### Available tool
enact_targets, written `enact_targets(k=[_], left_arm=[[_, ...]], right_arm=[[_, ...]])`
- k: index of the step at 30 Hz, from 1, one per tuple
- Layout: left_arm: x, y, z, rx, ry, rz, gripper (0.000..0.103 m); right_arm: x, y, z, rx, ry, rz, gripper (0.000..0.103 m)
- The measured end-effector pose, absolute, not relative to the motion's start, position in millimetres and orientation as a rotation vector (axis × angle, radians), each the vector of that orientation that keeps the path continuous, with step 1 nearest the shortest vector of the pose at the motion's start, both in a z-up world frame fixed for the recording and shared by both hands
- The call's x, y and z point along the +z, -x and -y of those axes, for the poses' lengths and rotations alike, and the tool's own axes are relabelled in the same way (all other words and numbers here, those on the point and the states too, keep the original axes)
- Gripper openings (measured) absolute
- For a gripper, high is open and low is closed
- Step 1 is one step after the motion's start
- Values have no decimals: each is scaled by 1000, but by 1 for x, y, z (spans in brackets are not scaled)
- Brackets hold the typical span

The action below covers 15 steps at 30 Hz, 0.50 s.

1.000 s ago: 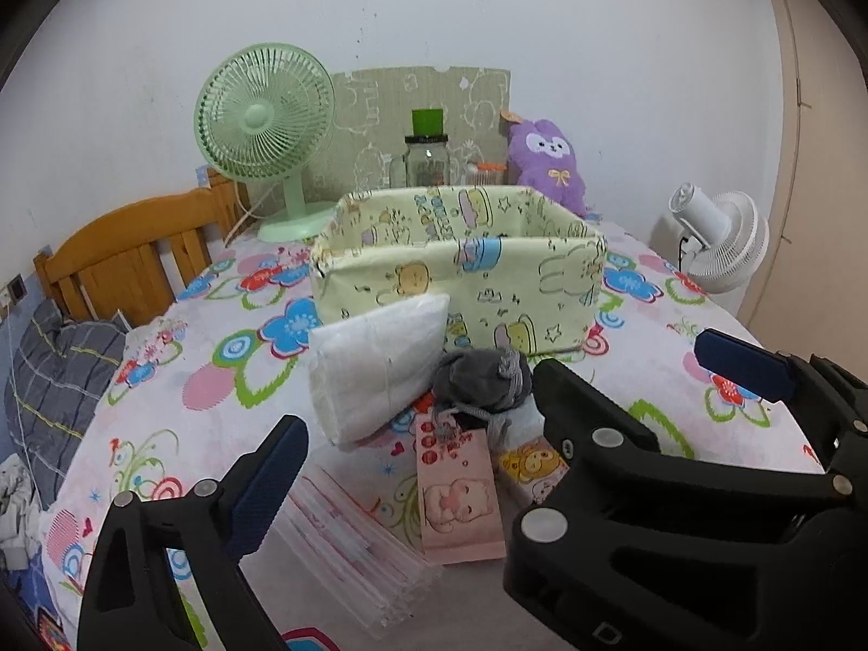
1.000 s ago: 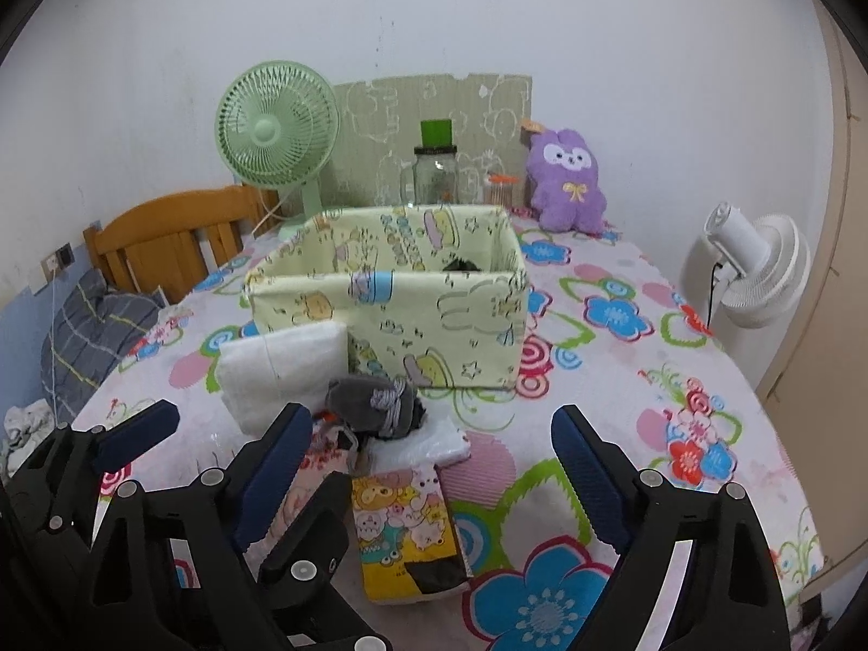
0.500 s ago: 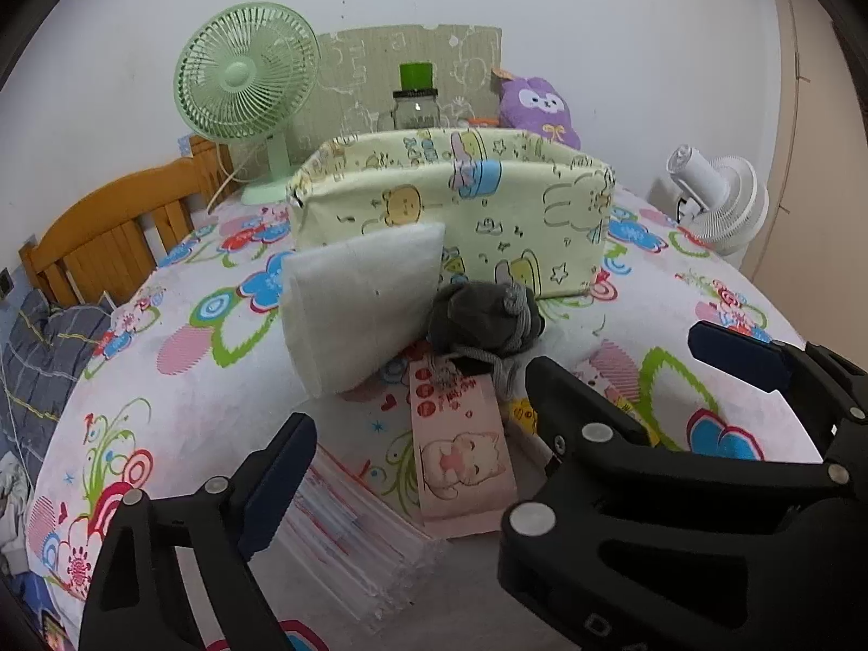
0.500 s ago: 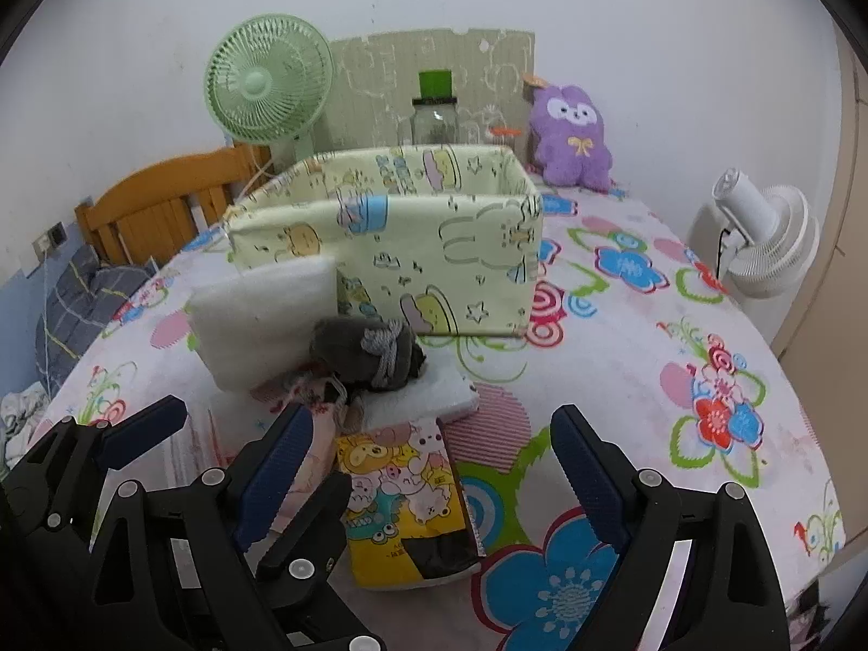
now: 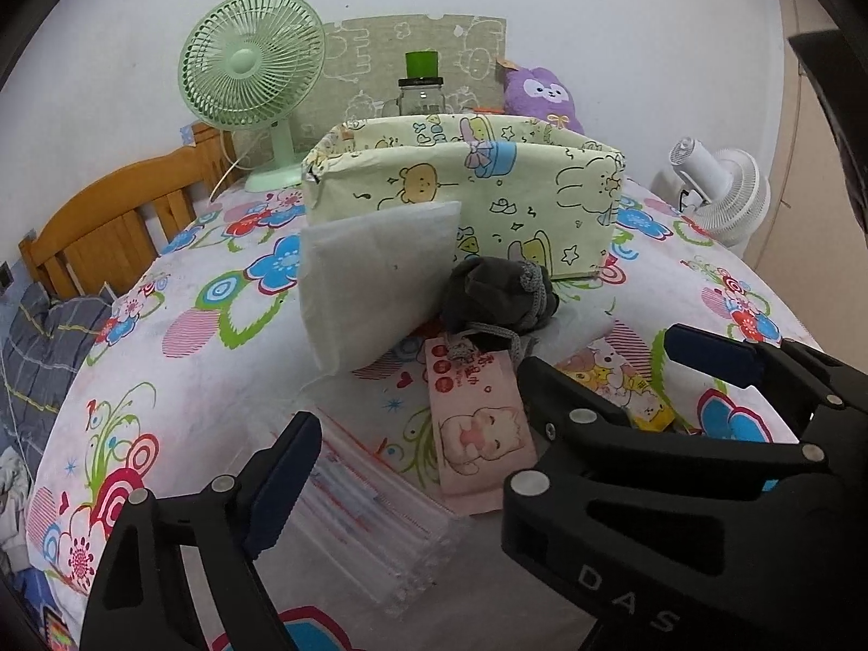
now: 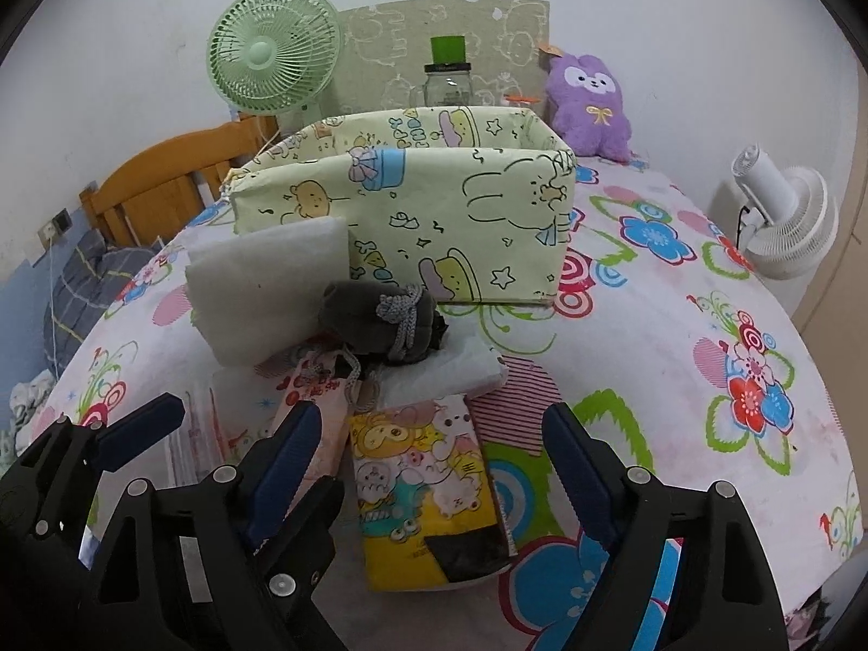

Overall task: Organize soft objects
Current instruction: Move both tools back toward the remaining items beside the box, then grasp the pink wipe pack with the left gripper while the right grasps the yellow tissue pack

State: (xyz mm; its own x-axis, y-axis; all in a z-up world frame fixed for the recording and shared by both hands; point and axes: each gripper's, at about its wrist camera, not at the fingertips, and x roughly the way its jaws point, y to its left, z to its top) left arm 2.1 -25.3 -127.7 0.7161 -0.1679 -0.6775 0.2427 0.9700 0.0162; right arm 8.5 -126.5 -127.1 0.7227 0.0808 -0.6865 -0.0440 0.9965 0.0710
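Note:
A yellow-green cartoon fabric bin (image 5: 477,190) (image 6: 412,206) stands on the flowered table. In front of it lie a white padded pack (image 5: 374,276) (image 6: 260,293), a grey drawstring pouch (image 5: 499,293) (image 6: 380,320), a pink tissue pack (image 5: 477,423) (image 6: 314,407), a yellow cartoon tissue pack (image 6: 423,493) (image 5: 624,385), a flat white pack (image 6: 445,374) and a clear bag of masks (image 5: 369,515). My left gripper (image 5: 417,461) is open, low over the pink pack and masks. My right gripper (image 6: 434,450) is open, with the yellow pack between its fingers.
A green desk fan (image 5: 252,65) (image 6: 271,54), a glass jar (image 5: 422,89) and a purple plush (image 6: 588,103) stand behind the bin. A white fan (image 6: 781,228) sits off the table's right edge. A wooden headboard (image 5: 108,217) is at the left.
Both grippers have dropped lower and moved forward toward the pile in front of the bin. Both stay open. The objects have not moved.

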Motion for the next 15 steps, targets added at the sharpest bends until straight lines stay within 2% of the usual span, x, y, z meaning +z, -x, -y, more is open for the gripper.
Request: enact_targets(k=[4, 9, 13, 15], left_arm=[[-132, -4, 26, -217, -117, -748, 91], [-138, -3, 33, -202, -164, -749, 90], [-139, -4, 34, -229, -150, -764, 90], [-139, -5, 36, -239, -146, -765, 90]], right_arm=[[-131, -10, 126, 61, -52, -782, 85], [-139, -13, 125, 68, -47, -812, 71], [-141, -15, 127, 71, -53, -824, 55], [-141, -15, 128, 72, -54, -822, 53]])
